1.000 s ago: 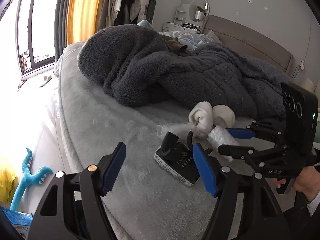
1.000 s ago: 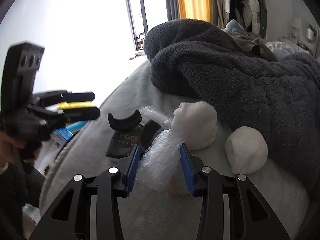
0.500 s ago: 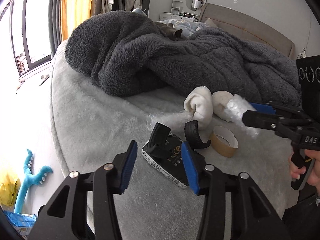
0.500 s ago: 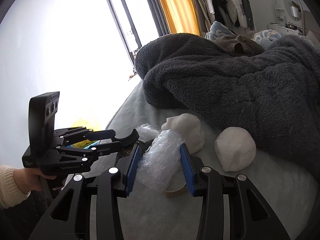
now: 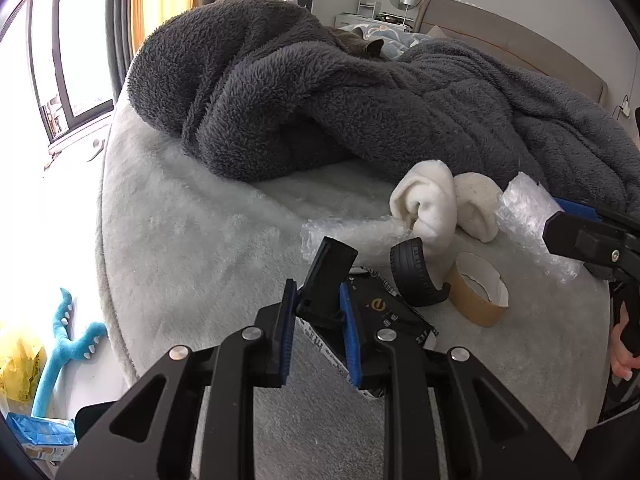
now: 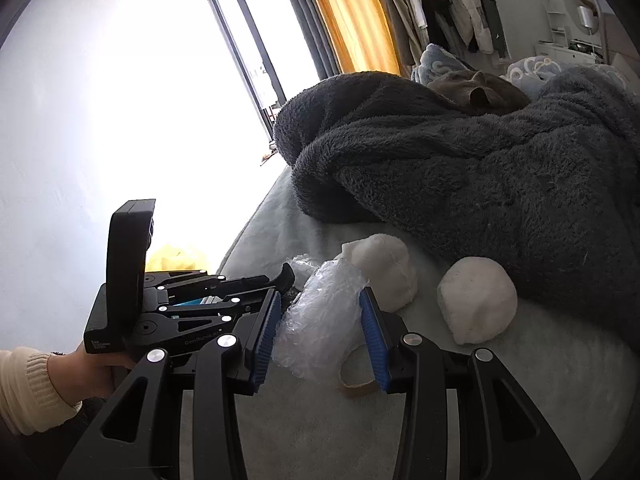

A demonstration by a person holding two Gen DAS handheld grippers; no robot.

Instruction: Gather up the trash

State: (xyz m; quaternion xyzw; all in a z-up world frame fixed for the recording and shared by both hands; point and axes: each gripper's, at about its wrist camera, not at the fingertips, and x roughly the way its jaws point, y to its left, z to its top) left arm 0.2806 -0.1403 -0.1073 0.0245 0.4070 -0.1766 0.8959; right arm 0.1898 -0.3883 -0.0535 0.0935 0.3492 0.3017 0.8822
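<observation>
Left wrist view: left gripper (image 5: pixel 318 334) is nearly closed, its 2 blue pads clamped on the upright black plastic piece (image 5: pixel 330 276) that sticks up and fwd out of the jaws. Its long axis runs away from the tongs, tilted a bit right. Directly under and just ahead lies the black packet (image 5: pixel 380 312), flat on the grey bed cover (image 5: pixel 192 248), partly hidden by the right finger. Just ahead-right of the tips: black curved tyre-like piece (image 5: pixel 414 276), touching the brown tape roll (image 5: pixel 478 294) beyond it. Further ahead sit 2 white sock rolls (image 5: pixel 432 204), w/ a flat bubble wrap sheet (image 5: pixel 352 236) between them and the tongs. Far right, the right gripper (image 5: pixel 576 236) holds a bubble wrap wad (image 5: pixel 532 224) above the bed.

Right wrist view: right gripper (image 6: pixel 320 338) is about half open, pads pressed on both sides of the bubble wrap wad (image 6: pixel 320 320), which bulges up and fwd between the fingers. Tape roll (image 6: pixel 356 382) peeks out below the wad. Left gripper (image 6: pixel 224 296) is close on the left, low to the bed. White sock rolls (image 6: pixel 388 276) lie just ahead-right, dark fleece blanket (image 6: pixel 480 176) beyond.

Judgement: both tongs are loaded, so neither is free for the tyre piece or tape, though the left is nearer to both. Next move likely calls for lifting away toward a bin, not in view.
</observation>
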